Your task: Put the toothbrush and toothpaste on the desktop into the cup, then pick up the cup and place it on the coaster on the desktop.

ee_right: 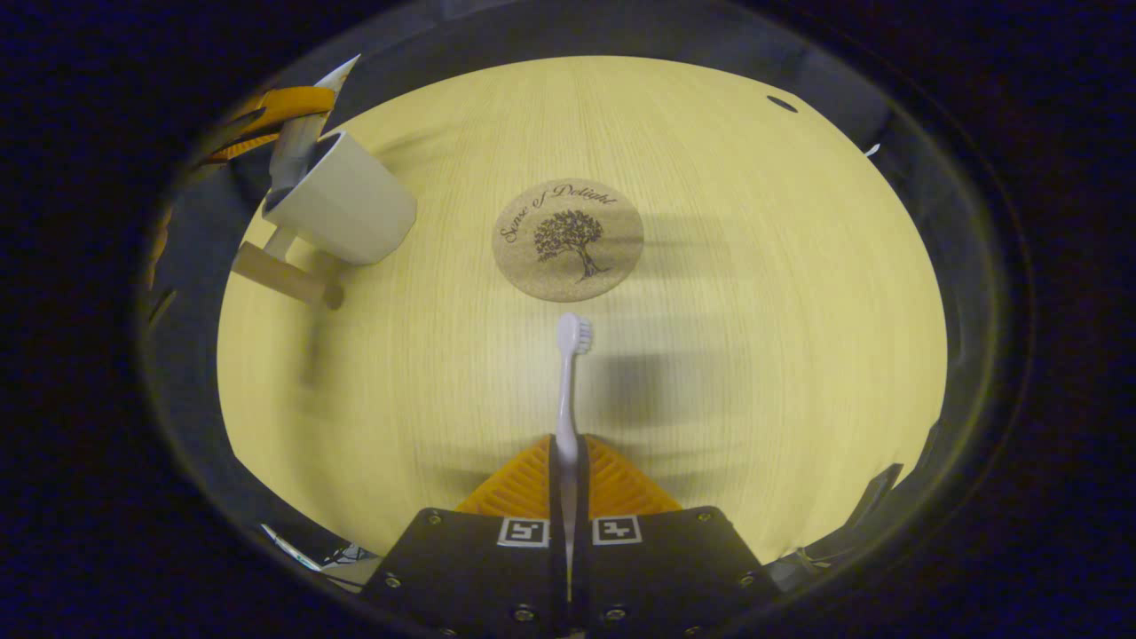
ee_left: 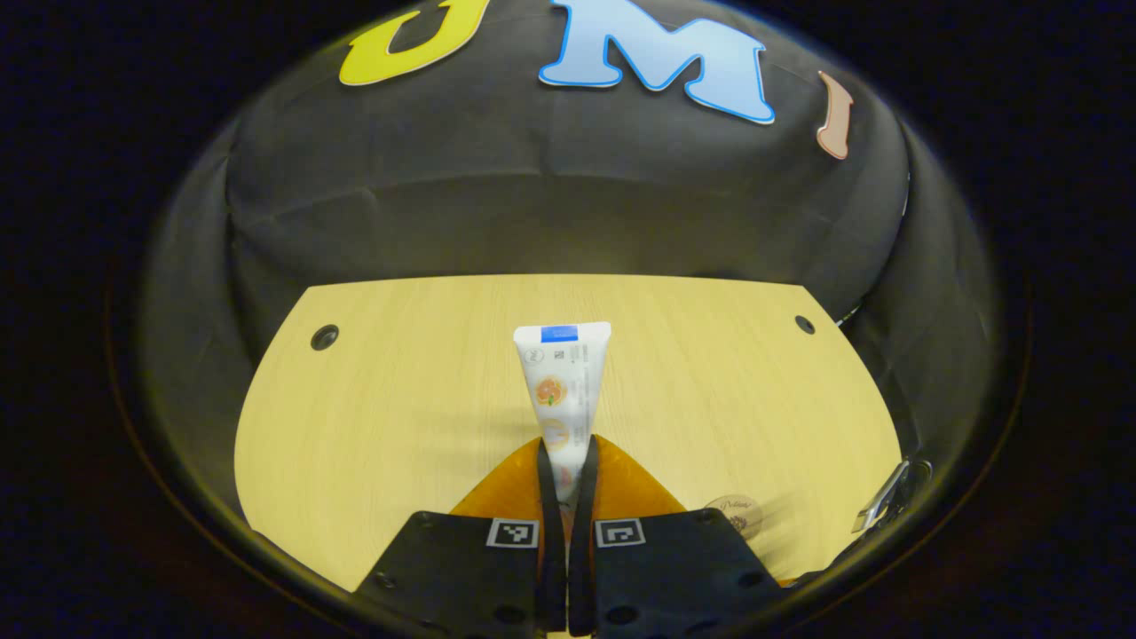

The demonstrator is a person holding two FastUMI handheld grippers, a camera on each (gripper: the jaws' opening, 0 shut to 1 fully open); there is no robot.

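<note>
Left gripper view: the left gripper clamps the toothpaste tube; the right gripper pinches the toothbrush near the cork coaster.

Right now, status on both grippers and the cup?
Left gripper shut on toothpaste, tube over the cup. Right gripper shut on toothbrush, short of the coaster. Cup on desk, off coaster. Nothing in the way.
</note>
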